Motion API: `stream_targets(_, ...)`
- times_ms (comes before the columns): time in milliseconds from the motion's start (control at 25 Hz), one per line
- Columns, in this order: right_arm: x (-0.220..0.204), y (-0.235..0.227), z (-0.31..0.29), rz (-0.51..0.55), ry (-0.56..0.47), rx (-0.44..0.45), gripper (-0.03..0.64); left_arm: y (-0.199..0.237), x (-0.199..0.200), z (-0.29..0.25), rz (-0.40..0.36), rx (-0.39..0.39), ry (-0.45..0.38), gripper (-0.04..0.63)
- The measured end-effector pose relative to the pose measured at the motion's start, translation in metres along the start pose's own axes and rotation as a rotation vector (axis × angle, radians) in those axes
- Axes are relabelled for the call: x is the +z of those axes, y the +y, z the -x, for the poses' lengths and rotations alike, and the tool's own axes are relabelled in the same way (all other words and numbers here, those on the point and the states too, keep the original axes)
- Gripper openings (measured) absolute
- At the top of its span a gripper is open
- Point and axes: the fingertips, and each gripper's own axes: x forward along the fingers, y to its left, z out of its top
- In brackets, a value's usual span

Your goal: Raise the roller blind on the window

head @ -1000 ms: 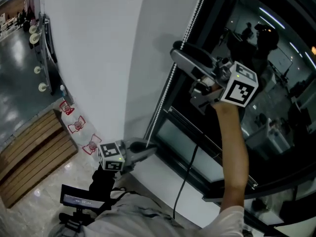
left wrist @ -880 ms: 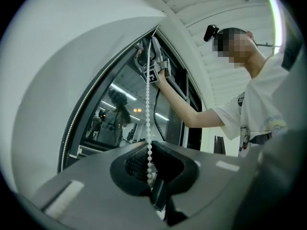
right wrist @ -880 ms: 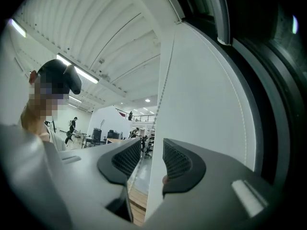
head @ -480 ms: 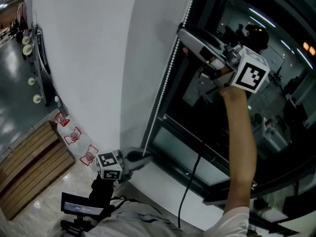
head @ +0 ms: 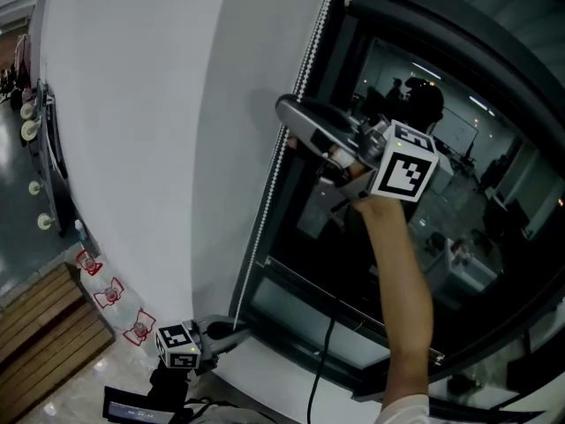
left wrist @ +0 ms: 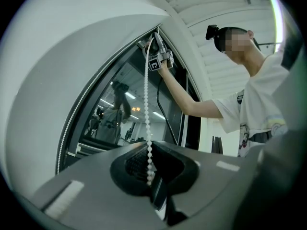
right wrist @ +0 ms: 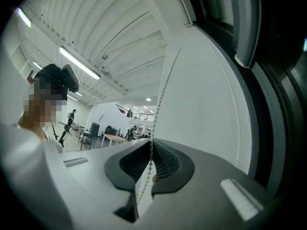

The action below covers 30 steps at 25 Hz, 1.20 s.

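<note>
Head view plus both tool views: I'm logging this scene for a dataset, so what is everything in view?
bead chain: one, white, along the window's left edge
window: one, dark frame and glass, right
wall: one, white, left
cable: one, black, low before the window
wooden planks: several, brown, bottom left
left tool: one, grey, low, shut on the chain
right tool: one, grey, raised, jaws just closed on the chain
arm: one, bare, raised to the right tool

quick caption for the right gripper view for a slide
Right gripper, jaws just closed, pinching the bead chain running up beside the window frame.
</note>
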Motion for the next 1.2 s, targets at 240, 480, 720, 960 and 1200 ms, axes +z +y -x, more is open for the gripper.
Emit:
stream_targets(240,-0.006,-0.006,0.006,-0.086,-0.026,-0.014,0.008,0.005,-0.001,0.000,0.010,0.003,-0.002,-0.002)
stream_targets(480,-0.027,0.000,0.009,-0.085,0.032,-0.028,0.007,0.006,0.004,-0.005,0.016,0.007,0.000,-0.002)
stream_targets(720,-0.051,0.017,0.022,-0.118,-0.023,-0.025,0.007,0.004,-0.002,-0.003,0.009,-0.002,0.000,-0.002)
stream_targets(960,-0.045,0.018,0.027,-0.120,-0.036,-0.047,0.006,-0.003,0.000,-0.007,0.007,-0.010,0.008,-0.002)
stream_targets(1200,-0.072,0.033,0.031,-0.065,-0.033,-0.110,0.128,0.007,0.004,0.009,-0.001,0.124,-0.010,0.000)
